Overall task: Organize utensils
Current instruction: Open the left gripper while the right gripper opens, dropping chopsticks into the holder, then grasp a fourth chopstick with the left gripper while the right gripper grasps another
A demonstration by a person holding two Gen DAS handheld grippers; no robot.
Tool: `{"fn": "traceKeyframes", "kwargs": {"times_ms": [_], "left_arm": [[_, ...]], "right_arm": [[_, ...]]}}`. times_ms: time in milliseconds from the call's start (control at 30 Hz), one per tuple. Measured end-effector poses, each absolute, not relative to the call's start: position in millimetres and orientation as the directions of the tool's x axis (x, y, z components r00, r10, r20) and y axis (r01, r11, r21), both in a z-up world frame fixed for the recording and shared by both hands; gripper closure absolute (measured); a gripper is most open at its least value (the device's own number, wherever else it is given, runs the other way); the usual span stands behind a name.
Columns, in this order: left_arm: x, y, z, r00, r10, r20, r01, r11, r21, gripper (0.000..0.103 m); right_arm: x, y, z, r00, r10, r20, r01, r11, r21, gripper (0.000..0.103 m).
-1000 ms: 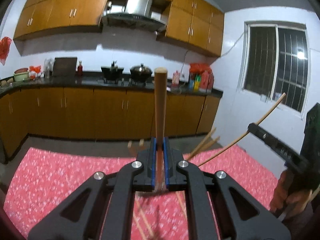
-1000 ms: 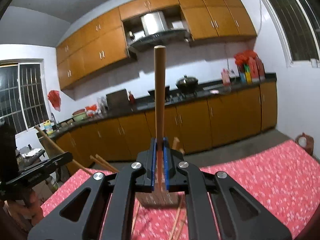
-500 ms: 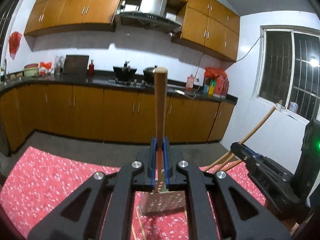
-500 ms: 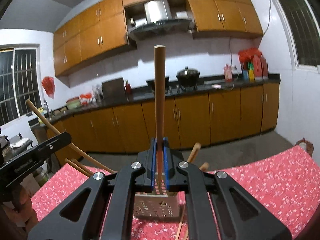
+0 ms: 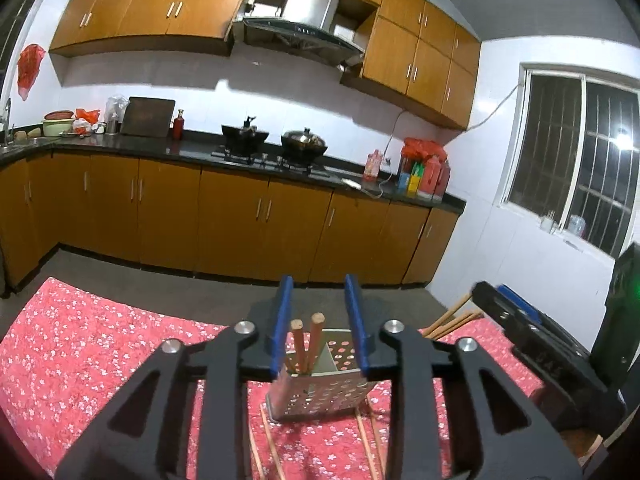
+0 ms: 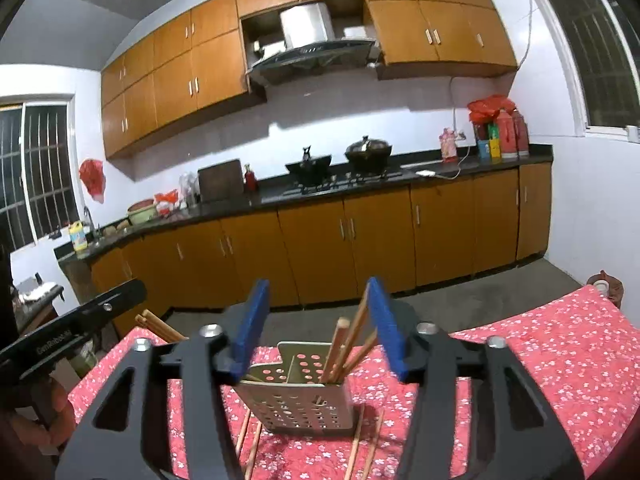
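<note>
Both pairs of tongs hang over the same perforated stainless-steel utensil holder (image 5: 320, 392), which stands on a table covered with a red cloth printed with small white flowers (image 5: 100, 344).

The left gripper (image 5: 319, 326), black with blue pads, is spread wide and grips nothing. Between its fingers, two round wooden chopsticks (image 5: 306, 344) stand nearly upright in one compartment of the holder, their tips free of both pads.

The right gripper (image 6: 316, 326) is likewise spread apart and empty. From its side the holder (image 6: 298, 404) shows a divider, with several wooden chopsticks (image 6: 346, 350) leaning in the right-hand compartment; one of them tilts up close to the right blue pad, though I cannot tell whether it touches.

More loose wooden chopsticks (image 6: 362, 444) lie flat on the cloth around the holder's base, some on each side.

Behind the table run wooden kitchen cabinets (image 5: 240, 220) under a dark countertop.
</note>
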State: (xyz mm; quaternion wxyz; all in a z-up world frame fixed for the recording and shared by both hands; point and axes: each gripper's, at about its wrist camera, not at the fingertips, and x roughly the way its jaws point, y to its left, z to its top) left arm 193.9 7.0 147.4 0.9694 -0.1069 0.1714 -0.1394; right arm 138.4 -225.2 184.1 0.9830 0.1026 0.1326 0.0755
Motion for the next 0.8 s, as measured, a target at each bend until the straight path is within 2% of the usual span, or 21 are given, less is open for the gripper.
{"fn": "traceKeyframes", "kwargs": {"times_ms": [33, 100, 200, 267, 333, 367, 400, 533, 633, 800], "left_arm": [[187.8, 10.4, 149.0, 0.906, -0.306, -0.293, 0.233, 0.937, -0.259, 0.068], [172.7, 21.8, 150.9, 0.914, -0.295, -0.279, 0.223, 0.939, -0.263, 0.064], [156.6, 38.6, 143.8, 0.921, -0.252, -0.296, 0.177, 0.95, -0.257, 0.06], [150.4, 50.3, 129.3, 0.915, -0.215, -0.34, 0.134, 0.96, -0.246, 0.059], [151.0, 58.4, 112.7, 0.901, -0.178, -0.395, 0.091, 0.969, -0.229, 0.059], [152.6, 62.8, 98.0, 0.884, -0.16, -0.44, 0.066, 0.973, -0.222, 0.059], [154.8, 65.1, 87.4, 0.867, -0.153, -0.474, 0.052, 0.974, -0.22, 0.059], [161.7, 65.0, 37.8, 0.776, -0.15, -0.613, 0.024, 0.978, -0.209, 0.062], [160.5, 57.3, 5.2, 0.719, -0.168, -0.675, 0.041, 0.979, -0.201, 0.066], [163.4, 41.5, -27.4, 0.651, -0.2, -0.732, 0.069, 0.976, -0.206, 0.07]], "right_arm": [[130.6, -230.9, 185.0, 0.96, 0.157, -0.233, -0.105, 0.97, 0.22, 0.023], [118.9, -243.1, 182.7, 0.967, 0.115, -0.226, -0.068, 0.976, 0.205, 0.017], [109.0, -258.5, 164.9, 0.958, 0.009, -0.287, 0.032, 0.99, 0.139, 0.017], [110.4, -268.7, 142.6, 0.93, -0.04, -0.366, 0.085, 0.991, 0.106, 0.018], [114.6, -274.8, 121.0, 0.897, -0.048, -0.439, 0.106, 0.988, 0.111, 0.03], [119.4, -278.7, 103.0, 0.861, -0.046, -0.506, 0.125, 0.985, 0.122, 0.035], [123.0, -280.7, 91.2, 0.836, -0.033, -0.548, 0.13, 0.982, 0.14, 0.045], [131.4, -273.6, 37.4, 0.717, 0.087, -0.692, 0.105, 0.967, 0.231, 0.071], [131.4, -253.2, 11.5, 0.66, 0.153, -0.736, 0.061, 0.965, 0.255, 0.077], [128.4, -219.8, -10.4, 0.618, 0.201, -0.761, 0.005, 0.966, 0.259, 0.078]]}}
